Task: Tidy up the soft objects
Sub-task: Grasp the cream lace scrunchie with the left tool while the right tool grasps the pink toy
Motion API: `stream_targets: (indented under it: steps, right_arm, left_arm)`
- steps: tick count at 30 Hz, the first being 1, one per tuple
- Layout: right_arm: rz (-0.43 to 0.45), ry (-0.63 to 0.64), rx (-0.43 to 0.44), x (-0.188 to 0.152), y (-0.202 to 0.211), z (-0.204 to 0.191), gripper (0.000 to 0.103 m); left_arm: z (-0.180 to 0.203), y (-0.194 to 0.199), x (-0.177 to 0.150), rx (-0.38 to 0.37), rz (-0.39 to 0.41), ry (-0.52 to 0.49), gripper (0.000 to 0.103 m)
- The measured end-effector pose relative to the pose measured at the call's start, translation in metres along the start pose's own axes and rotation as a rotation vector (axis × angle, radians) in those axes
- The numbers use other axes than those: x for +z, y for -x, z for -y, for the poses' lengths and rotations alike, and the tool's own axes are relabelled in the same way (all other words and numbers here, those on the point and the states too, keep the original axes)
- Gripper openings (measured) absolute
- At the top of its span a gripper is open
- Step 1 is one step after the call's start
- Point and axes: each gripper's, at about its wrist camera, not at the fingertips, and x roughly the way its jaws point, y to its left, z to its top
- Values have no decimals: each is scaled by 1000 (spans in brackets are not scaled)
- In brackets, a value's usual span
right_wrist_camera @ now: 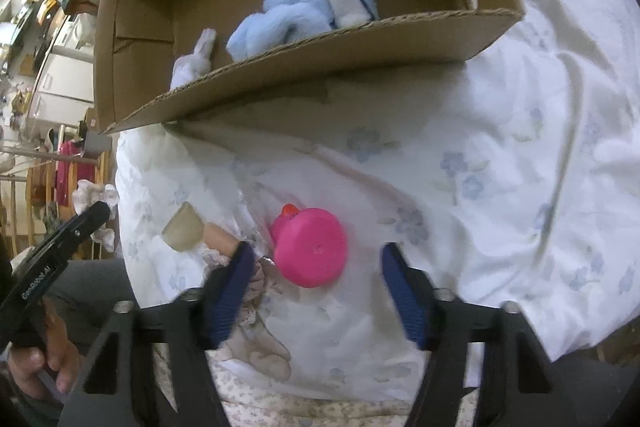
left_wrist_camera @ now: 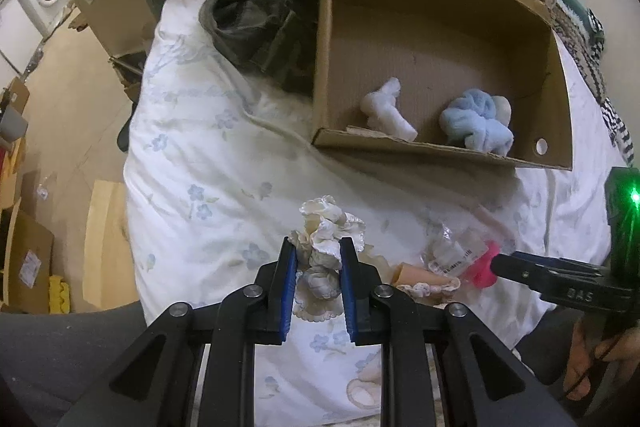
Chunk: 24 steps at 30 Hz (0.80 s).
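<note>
Cardboard box point(left_wrist_camera: 436, 39), corrugated, upper frame: fluffy blue sock bundle point(left_wrist_camera: 476, 125) and white fuzzy roll point(left_wrist_camera: 386, 109) inside. Left claw point(left_wrist_camera: 318, 253) pinching ruffled satin cream scrunchie point(left_wrist_camera: 328, 227), lower centre. Right claw point(right_wrist_camera: 318, 255) spread around smooth pink plastic toy point(right_wrist_camera: 310, 247) on floral bed sheet point(right_wrist_camera: 500, 167).

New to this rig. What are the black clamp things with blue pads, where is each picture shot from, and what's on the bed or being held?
No robot here: a person holds a two-finger gripper in each hand, with a fisheye camera on each looking along its fingers.

The left wrist view shows the left gripper shut on a cream ruffled scrunchie. The right wrist view shows the right gripper open, holding nothing, its fingers either side of a pink toy lying on the floral bedsheet.

A cardboard box sits on the bed; inside are a white sock and a blue fluffy bundle. A small doll and a beige cup lie beside the toy.
</note>
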Motion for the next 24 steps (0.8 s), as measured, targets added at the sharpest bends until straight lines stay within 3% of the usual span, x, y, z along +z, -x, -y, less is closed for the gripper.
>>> stream_targets:
  steps: [10,11,12,13,24]
  right_arm:
    - [-58,26,-28,4,-27,-9,56]
    - [-57,33,-24,4,-28,-10,51]
    - [-56,41,-18,4,-27,-11,44]
    - [-50,47,-17,4,-27,-13,43]
    - [24,40,-71,-10,1,-5,42]
  left_arm:
    - [5,-3,3,-25,-14,15,18]
    - [5,-4,4,-25,-15,14,18]
    - [5,-5,4,-25,-17,13,19]
    - [5,-5,4,-25,-19,13,19]
    - [4,-6,3,-26,-24,20,19]
